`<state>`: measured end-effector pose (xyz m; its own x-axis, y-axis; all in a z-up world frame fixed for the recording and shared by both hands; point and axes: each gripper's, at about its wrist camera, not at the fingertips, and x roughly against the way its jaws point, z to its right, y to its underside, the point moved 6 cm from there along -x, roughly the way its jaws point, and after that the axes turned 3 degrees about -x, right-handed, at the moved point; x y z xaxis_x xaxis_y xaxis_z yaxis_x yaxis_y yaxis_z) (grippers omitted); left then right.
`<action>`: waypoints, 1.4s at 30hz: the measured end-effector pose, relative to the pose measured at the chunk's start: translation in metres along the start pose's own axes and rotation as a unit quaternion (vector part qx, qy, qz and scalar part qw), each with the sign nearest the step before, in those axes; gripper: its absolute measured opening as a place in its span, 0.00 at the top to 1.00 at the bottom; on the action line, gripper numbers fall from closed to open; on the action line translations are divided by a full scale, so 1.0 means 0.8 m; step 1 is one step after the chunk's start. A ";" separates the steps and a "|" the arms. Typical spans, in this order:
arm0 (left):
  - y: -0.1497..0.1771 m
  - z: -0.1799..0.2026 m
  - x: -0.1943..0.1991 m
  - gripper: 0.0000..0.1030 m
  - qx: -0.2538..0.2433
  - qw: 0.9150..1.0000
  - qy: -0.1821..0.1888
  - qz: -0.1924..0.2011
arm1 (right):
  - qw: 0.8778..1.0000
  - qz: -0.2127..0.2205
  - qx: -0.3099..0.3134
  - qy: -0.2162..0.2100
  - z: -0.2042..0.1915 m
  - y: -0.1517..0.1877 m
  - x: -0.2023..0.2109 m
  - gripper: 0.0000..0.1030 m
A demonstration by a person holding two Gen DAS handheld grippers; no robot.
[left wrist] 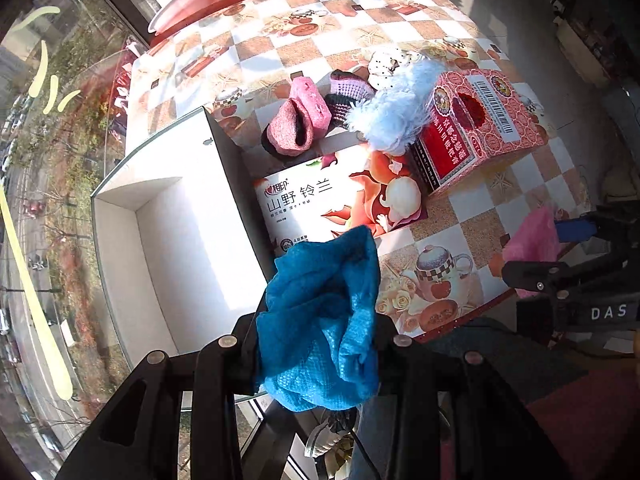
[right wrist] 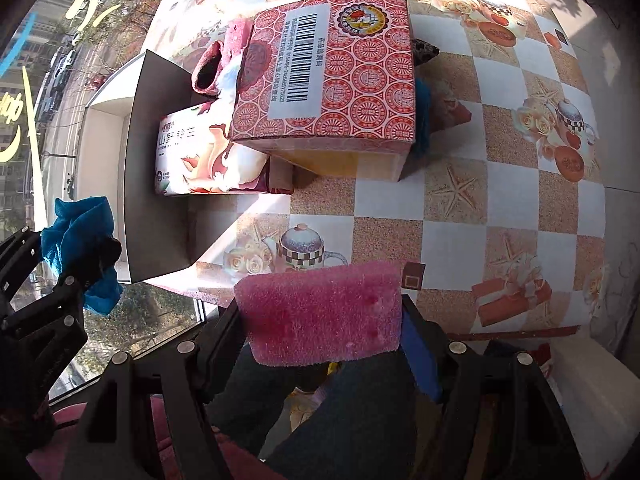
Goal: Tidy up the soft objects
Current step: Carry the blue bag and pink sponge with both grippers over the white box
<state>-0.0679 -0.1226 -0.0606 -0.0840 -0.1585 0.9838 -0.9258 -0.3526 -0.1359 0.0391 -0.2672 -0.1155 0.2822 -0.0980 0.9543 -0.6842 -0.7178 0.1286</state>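
My left gripper (left wrist: 320, 328) is shut on a crumpled blue cloth (left wrist: 324, 320), held over the near edge of the white open box (left wrist: 168, 232); the same blue cloth (right wrist: 80, 248) shows at the left of the right wrist view. My right gripper (right wrist: 324, 316) is shut on a pink sponge (right wrist: 324, 312) above the table's front edge; the pink sponge (left wrist: 532, 236) also appears at the right of the left wrist view. A pink knitted piece (left wrist: 298, 120), a purple knitted piece (left wrist: 350, 92) and a pale blue fluffy item (left wrist: 396, 112) lie on the table.
A floral tissue pack (left wrist: 340, 196) lies beside the white box, and a red patterned carton (left wrist: 476, 120) stands next to it. The checkered tablecloth (right wrist: 460, 208) covers the table. A pink lidded tub (left wrist: 184, 4) stands at the far corner. A window is at the left.
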 end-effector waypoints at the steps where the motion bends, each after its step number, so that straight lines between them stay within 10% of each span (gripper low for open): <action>1: 0.005 -0.016 0.001 0.61 0.015 1.000 -0.004 0.002 | 1.000 -0.001 0.012 0.001 -0.013 -0.002 -0.001 0.29; 10: 0.069 -0.137 -0.007 0.61 0.125 0.992 -0.020 -0.009 | 0.989 0.014 0.146 0.004 -0.152 -0.030 -0.001 0.29; 21: 0.123 -0.184 -0.023 0.61 0.185 0.982 0.007 -0.026 | 0.945 0.059 0.321 0.022 -0.310 -0.027 -0.006 0.29; 42: 0.112 -0.186 -0.044 0.61 0.178 0.983 0.027 -0.040 | 0.928 0.040 0.366 0.058 -0.326 -0.015 -0.032 0.29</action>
<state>-0.2029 -0.0115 -0.0898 -0.0439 -0.0705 0.9965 -0.7437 -0.6637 -0.0797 -0.1350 -0.0764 -0.0711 0.1461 -0.1272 0.9811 -0.0470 -0.9915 -0.1216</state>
